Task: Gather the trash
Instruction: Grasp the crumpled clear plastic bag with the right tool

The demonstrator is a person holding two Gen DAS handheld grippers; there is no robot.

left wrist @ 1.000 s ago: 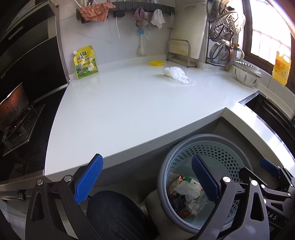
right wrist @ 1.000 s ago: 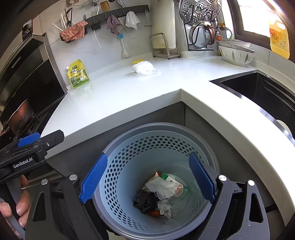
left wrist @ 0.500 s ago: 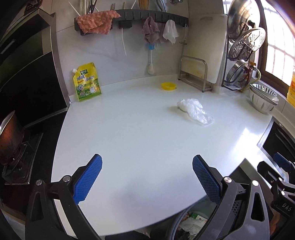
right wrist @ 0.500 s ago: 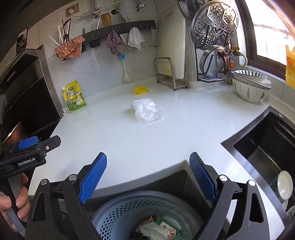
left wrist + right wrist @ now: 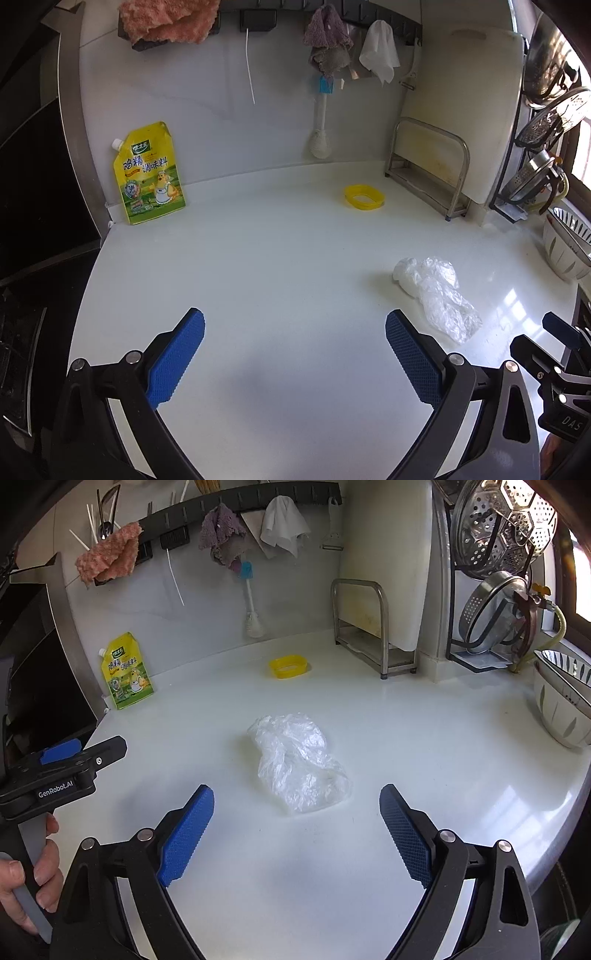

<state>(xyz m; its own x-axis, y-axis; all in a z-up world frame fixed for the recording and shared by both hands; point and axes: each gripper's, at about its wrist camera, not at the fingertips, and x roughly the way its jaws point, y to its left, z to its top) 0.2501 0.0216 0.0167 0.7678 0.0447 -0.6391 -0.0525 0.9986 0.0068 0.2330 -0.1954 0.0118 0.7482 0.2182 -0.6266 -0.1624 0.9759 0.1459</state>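
A white kitchen countertop (image 5: 424, 738) is filling both views now; a second ago the cameras were looking down into the trash basket below its edge, so both tools are swinging up toward the next piece. The crumpled plastic bag (image 5: 299, 760) is lying mid-counter, just ahead of the right gripper (image 5: 297, 834), whose jaws are standing wide apart and holding nothing. The left gripper (image 5: 295, 354) is hovering equally wide and empty, with the bag off to its right. A yellow lid (image 5: 289, 666), possibly trash too, is sitting farther back.
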